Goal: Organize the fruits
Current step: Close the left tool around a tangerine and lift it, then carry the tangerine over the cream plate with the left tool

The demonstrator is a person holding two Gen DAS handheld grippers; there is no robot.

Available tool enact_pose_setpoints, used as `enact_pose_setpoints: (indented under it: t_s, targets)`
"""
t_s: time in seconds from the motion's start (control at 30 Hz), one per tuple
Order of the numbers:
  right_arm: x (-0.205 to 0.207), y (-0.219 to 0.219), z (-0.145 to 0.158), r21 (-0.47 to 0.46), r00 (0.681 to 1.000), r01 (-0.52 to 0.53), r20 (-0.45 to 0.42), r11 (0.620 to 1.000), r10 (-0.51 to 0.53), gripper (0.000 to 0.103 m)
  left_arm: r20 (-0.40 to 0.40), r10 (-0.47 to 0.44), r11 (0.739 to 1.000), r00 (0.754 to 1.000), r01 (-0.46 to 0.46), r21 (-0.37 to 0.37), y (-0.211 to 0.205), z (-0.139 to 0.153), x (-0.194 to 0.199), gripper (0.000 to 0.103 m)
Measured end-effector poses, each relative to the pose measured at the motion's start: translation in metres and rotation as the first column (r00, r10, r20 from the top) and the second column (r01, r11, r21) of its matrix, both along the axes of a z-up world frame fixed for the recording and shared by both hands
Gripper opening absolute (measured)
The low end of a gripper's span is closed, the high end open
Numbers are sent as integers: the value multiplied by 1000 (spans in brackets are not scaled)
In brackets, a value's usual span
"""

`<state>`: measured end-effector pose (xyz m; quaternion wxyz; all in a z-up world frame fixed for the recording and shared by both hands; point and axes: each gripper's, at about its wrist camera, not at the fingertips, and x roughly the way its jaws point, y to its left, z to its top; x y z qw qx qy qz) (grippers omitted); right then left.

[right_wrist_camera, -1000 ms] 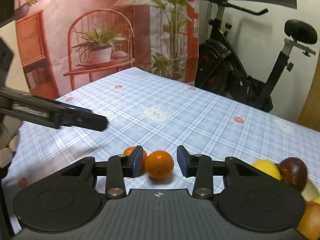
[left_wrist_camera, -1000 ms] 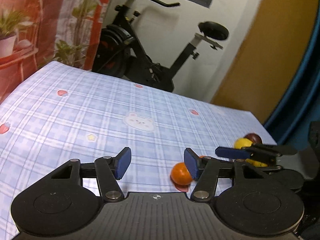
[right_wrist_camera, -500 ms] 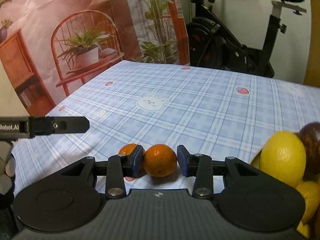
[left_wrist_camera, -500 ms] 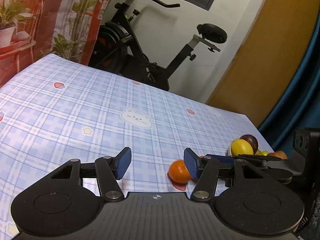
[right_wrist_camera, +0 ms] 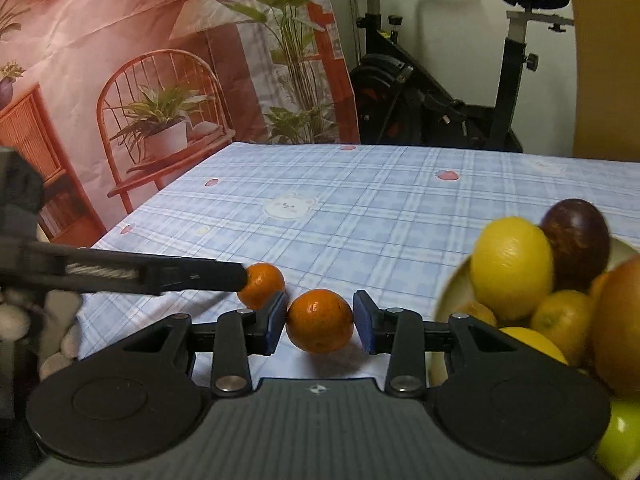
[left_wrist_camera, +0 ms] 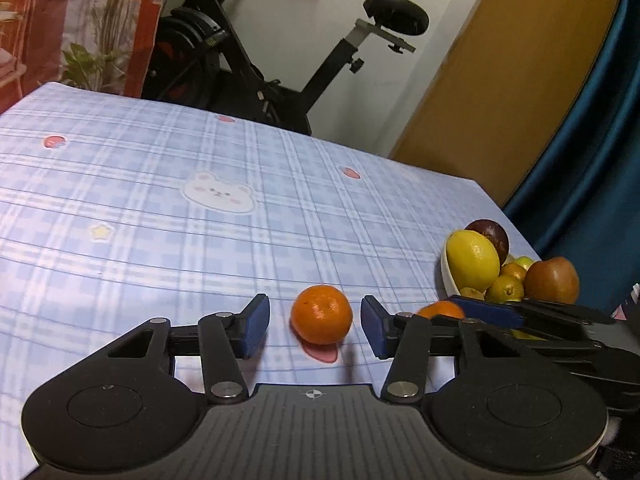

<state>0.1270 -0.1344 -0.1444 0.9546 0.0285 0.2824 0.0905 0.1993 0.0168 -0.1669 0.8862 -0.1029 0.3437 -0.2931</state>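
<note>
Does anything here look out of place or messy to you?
Only two tangerines sit outside the fruit bowl: one on the tablecloth between the closing left gripper's pads, untouched, the other clamped in the right gripper. Nothing looks spilled or damaged.

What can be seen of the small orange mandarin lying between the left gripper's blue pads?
The small round orange mandarin has glossy, dimpled peel with a faint stem dimple near its top. It looks whole and unpeeled, and rests on the blue checked tablecloth, partly covering a pink printed spot. It lies between the left gripper, whose jaws are closing; a gap shows on both sides, so neither blue pad touches it. The white fruit bowl stands apart, to its right.
</note>
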Motion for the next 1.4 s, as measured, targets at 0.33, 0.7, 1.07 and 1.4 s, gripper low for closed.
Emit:
enact_pose_setpoints:
  t_s: [0.33,0.7,1.07,1.4]
  targets:
    - [-10,1,10,-7,999,9,43,1000,-9,39,23,-12,998,1000,11,54,-12,-4,-4,39]
    - [-9,3,10,-5,999,13,49,1000,-13,39,44,-12,999,999,9,52,-9,5,-9,39]
    - [-24,0,29,-1,989,9,145,1000,-9,39,120,-4,999,993,-2,46,-13,41,-29,39]
    - [-54,-54,57,46,951,122,279,991,-130,39,173,-105,993,979,93,76,-72,68,-35,39]
